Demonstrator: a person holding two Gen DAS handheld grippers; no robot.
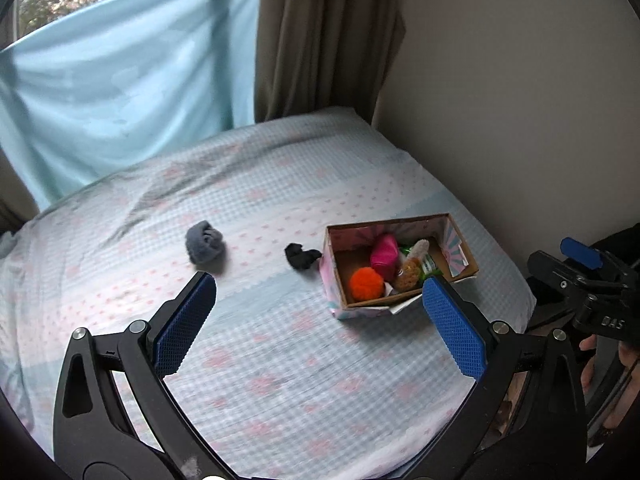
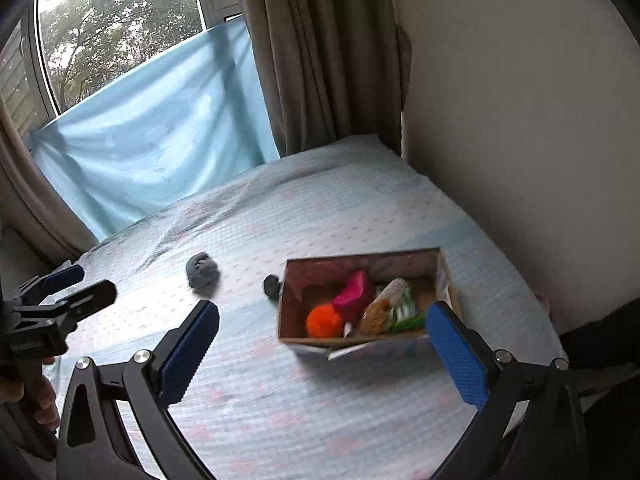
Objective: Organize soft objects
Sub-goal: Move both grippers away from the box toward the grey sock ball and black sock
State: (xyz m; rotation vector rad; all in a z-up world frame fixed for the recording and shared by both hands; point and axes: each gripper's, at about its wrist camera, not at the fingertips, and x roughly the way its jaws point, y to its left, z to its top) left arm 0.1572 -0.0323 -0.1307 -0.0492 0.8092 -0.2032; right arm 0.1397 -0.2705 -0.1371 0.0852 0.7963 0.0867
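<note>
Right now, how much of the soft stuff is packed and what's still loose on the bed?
Done: the box already holds an orange pompom, a pink item, a brown fuzzy piece and something green. In hand: nothing; the left claw and right claw are both open and empty. Left: the grey bundle and the black bundle beside the box, both on the bed.

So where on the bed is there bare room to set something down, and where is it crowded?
Free: the near sheet between the left gripper and the box, the far stretch toward the blue cloth, and the gap between the grey bundle and black bundle. Crowded: inside the box, around the orange pompom, and where the black bundle lies against it.
</note>
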